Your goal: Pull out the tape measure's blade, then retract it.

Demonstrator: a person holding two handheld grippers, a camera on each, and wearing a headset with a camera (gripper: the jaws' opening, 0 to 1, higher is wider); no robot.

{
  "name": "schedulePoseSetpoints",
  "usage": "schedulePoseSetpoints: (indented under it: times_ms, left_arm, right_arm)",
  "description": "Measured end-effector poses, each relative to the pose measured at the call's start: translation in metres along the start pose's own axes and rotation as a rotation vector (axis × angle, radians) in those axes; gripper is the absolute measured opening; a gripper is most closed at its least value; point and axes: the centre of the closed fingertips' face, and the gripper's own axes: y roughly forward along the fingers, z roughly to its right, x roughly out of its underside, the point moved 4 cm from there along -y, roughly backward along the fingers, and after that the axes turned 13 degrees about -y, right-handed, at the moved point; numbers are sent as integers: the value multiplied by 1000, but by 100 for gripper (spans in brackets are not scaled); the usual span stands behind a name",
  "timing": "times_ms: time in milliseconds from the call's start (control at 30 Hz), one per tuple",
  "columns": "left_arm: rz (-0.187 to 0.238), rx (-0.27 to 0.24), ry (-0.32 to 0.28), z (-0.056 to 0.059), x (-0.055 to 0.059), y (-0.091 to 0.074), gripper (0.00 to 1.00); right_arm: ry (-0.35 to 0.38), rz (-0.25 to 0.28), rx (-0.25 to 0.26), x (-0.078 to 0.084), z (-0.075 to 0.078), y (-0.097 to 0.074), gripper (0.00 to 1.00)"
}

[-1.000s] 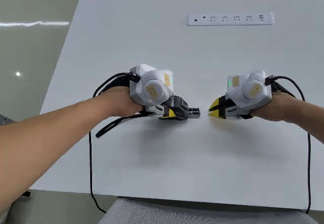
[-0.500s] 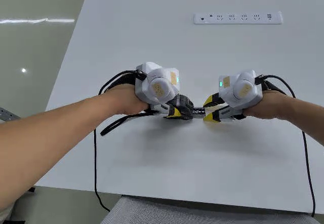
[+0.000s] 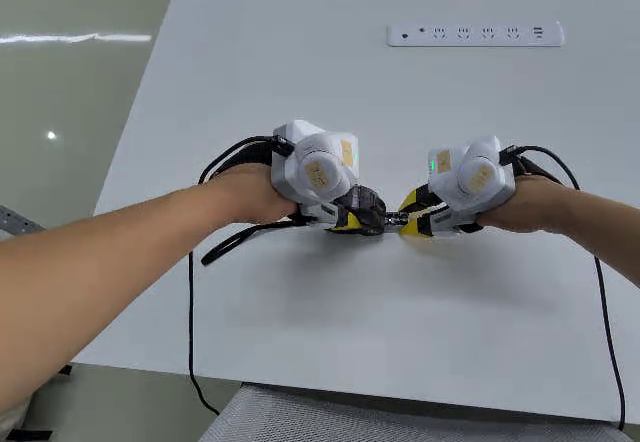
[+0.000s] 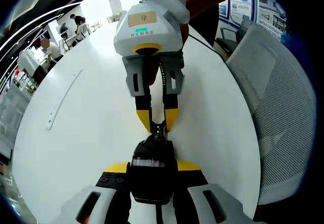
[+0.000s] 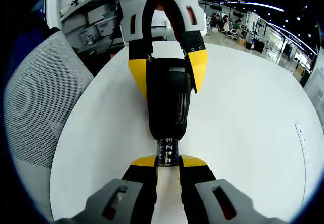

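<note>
A black tape measure lies just above the white table, and my left gripper is shut on its case. My right gripper faces it from the right. In the right gripper view a short length of blade with printed numbers comes out of the case and sits pinched in my right gripper. Seen from the left gripper view, the right gripper's yellow fingertips close on the blade's end hook. My left gripper grips the case's sides.
A white power strip lies at the far side of the table. A grey mesh chair stands against the near table edge. Black cables trail from both grippers over the table.
My right gripper has moved left across the gap to the tape measure and shut on the blade's end. The left gripper has kept hold of the case.
</note>
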Motion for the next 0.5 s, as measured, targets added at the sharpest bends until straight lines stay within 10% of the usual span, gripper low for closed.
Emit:
schedulePoseSetpoints:
  times_ms: [500]
  left_arm:
    - [-7,-4,8,1,1,-1,27]
  right_arm:
    - [2,-2,-7,2,-1,-3,11]
